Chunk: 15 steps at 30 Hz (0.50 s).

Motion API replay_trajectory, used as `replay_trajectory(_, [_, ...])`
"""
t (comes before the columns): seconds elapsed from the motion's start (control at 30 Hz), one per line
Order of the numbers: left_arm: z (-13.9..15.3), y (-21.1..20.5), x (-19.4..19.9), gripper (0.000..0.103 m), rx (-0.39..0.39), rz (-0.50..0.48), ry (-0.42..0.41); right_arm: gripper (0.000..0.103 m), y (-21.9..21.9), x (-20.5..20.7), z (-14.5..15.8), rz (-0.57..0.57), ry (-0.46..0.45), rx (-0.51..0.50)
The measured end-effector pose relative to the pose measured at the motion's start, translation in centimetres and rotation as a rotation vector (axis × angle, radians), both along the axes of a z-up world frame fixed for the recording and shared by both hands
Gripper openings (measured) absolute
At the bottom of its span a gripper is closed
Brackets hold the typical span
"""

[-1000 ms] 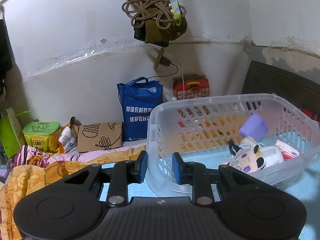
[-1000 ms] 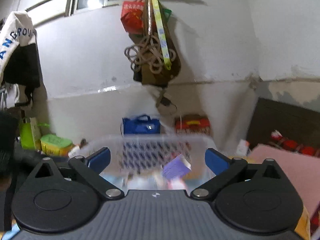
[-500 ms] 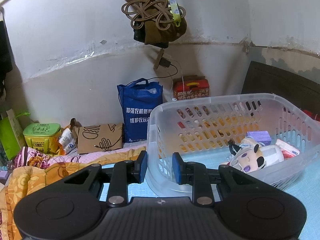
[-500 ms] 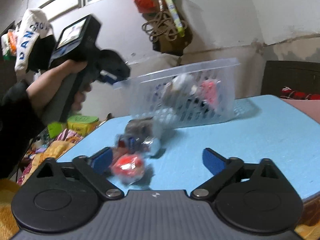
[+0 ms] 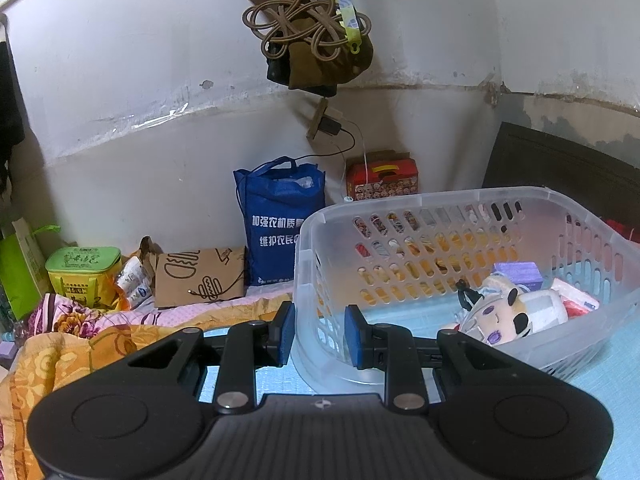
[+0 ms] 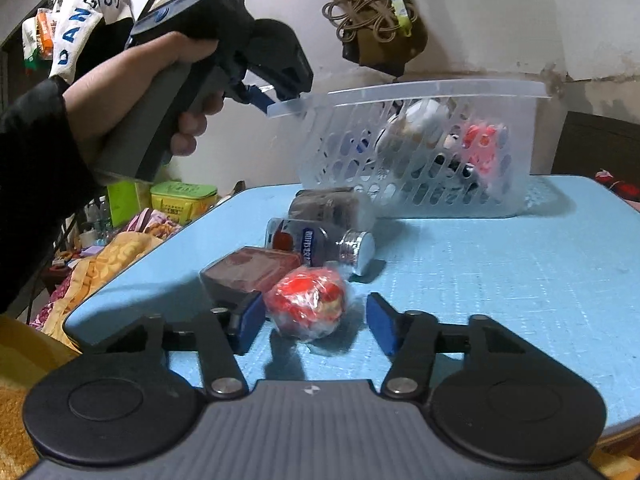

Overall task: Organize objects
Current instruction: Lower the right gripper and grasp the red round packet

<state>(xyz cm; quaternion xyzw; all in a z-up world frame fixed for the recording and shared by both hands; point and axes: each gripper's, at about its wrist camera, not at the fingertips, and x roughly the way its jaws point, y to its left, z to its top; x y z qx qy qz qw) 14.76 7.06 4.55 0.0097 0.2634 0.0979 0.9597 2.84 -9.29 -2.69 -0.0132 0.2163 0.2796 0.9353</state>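
Right gripper (image 6: pixel 314 326) jaws closing around my target, red wrapped item (image 6: pixel 306 304), at table's 7 o'clock; slippery film may squirt out. Left gripper (image 5: pixel 319 336) clamps basket (image 5: pixel 440 208) rim

Both wrist views close, sharing basket (image 5: pixel 440 200) (image 6: pixel 420 92).

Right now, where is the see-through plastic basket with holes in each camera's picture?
Left wrist view: the see-through plastic basket fills the right half, its rim corner clamped by the left gripper.
Right wrist view: the basket sits upper centre-right, far end of the blue table.
Shared landmark: the knotted brown rope on the wall.
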Motion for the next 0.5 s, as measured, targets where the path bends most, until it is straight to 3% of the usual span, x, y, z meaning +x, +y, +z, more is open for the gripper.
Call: replay_trajectory(0.5, [0.0,0.1,0.1,0.030,0.001,-0.001,-0.001,0.048,-5.3,0.9,3.2,-0.122,-0.046,0.059])
